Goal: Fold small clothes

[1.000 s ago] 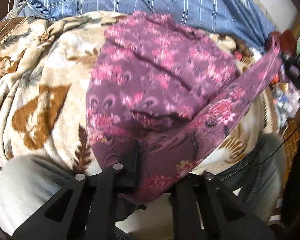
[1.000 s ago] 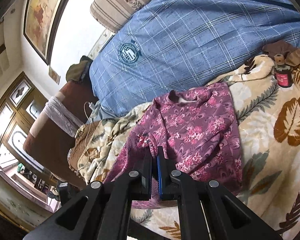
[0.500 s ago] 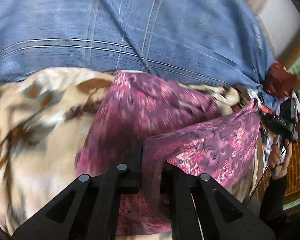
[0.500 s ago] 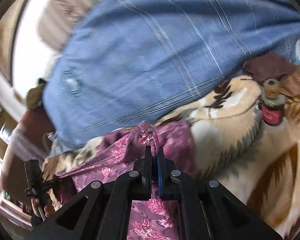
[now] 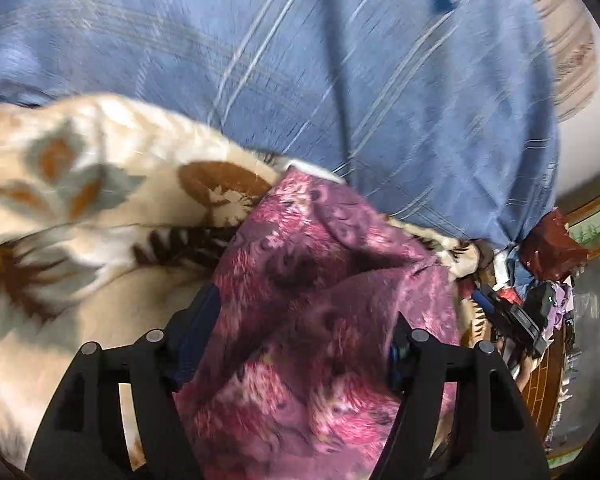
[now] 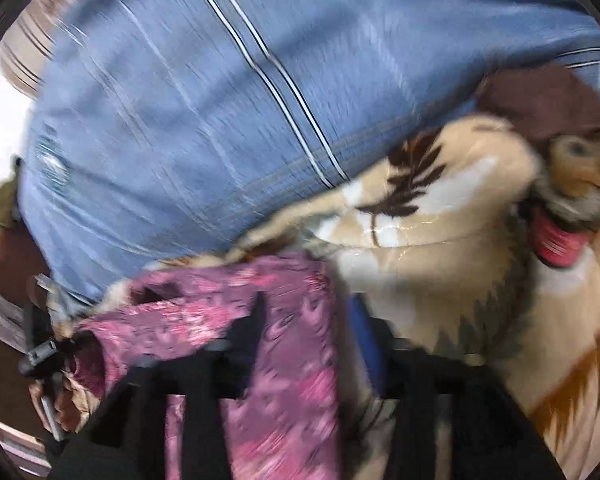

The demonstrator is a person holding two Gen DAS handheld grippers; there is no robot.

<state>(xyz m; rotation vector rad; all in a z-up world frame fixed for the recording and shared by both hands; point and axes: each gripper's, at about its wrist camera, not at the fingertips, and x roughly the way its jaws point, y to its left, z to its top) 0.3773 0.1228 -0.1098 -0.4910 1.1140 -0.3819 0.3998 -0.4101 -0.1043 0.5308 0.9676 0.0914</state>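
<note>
Now, what I read from my two wrist feeds:
Left gripper [image 5: 300, 332]: jaws spread wide, nothing pinched.
Right gripper [image 6: 304, 328]: jaws apart too, view blurred.
Purple floral garment [image 5: 320, 300]: bunched between my left fingers, draped over the right tool's left finger.
Leaf-print blanket [image 5: 80, 200]: under the garment, beside both tools.
Blue checked cushion [image 6: 200, 100]: ahead of both grippers.
Red bottle [image 6: 556, 240]: ahead-right of the right tool.

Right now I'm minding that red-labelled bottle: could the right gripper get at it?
Probably yes: the right gripper is open, and only leaf-patterned blanket lies between it and the bottle, though purple garment drapes its fingers.
</note>
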